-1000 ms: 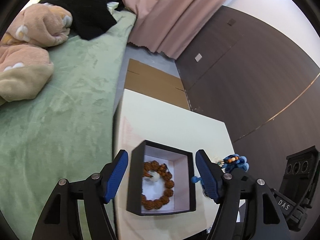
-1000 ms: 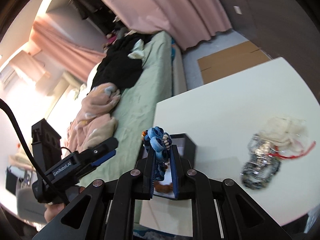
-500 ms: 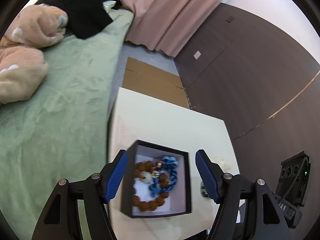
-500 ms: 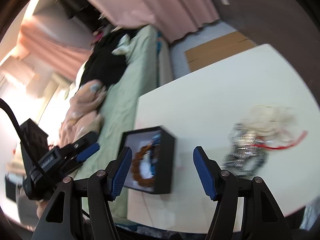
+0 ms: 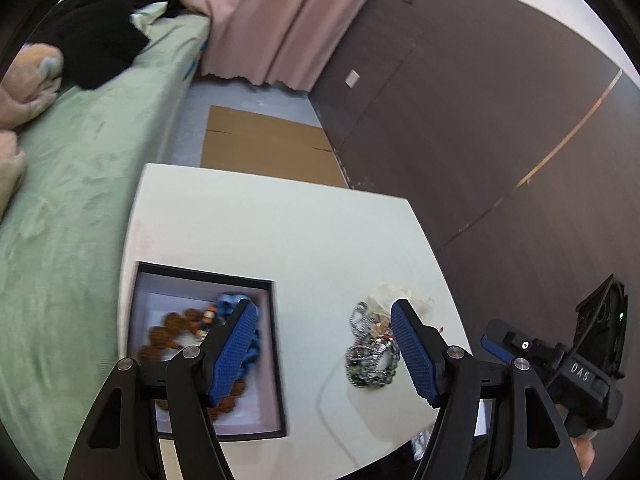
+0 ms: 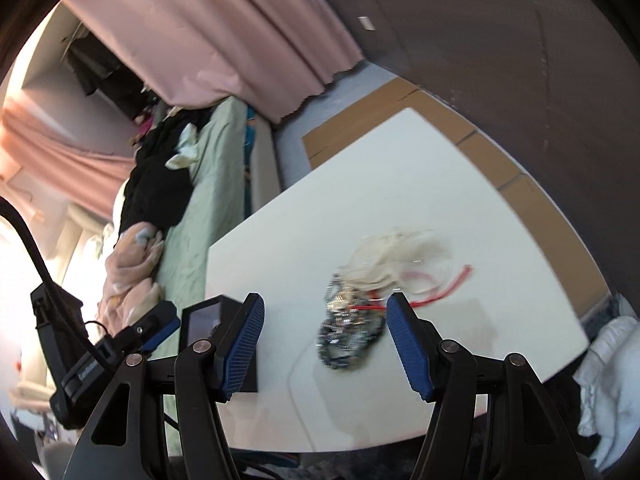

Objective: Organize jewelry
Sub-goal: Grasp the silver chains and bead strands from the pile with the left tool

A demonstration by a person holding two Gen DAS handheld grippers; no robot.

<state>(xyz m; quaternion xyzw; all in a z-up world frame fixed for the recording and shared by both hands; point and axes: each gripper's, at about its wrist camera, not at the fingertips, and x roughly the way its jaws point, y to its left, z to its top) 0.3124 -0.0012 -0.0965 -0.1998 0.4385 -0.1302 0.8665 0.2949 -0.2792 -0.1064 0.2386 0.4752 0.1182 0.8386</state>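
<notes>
Both grippers over white counter, pointing down at an angle.

Left gripper: jaws apart, nothing between the pads. Left pad sits in front of black box, right pad in front of loose heap of jewelry. Bare counter shows in the gap.

Right gripper: jaws have just been opening, now wide apart & empty. Same heap of jewelry shows between the pads in right wrist view, lying on counter, not touched by either pad. Also seen at right edge of left wrist view, held by a hand low at the frame edge.

Box: open, pale lining, near counter's left edge on bed side. Inside: brown bead bracelet & blue bracelet, touching/overlapping; partly hidden by left pad, blurred.

Heap on counter, well apart from box: dark silvery chains or beads, tangled, w/ crumpled clear plastic bag at far side, touching it, & thin red string trailing right. Individual pieces can't be told apart — motion blur.

Surroundings: green bed alongside counter w/ black clothes & pink blanket; pink curtain behind; flat cardboard on floor past counter's far edge; dark wall panels to right.
</notes>
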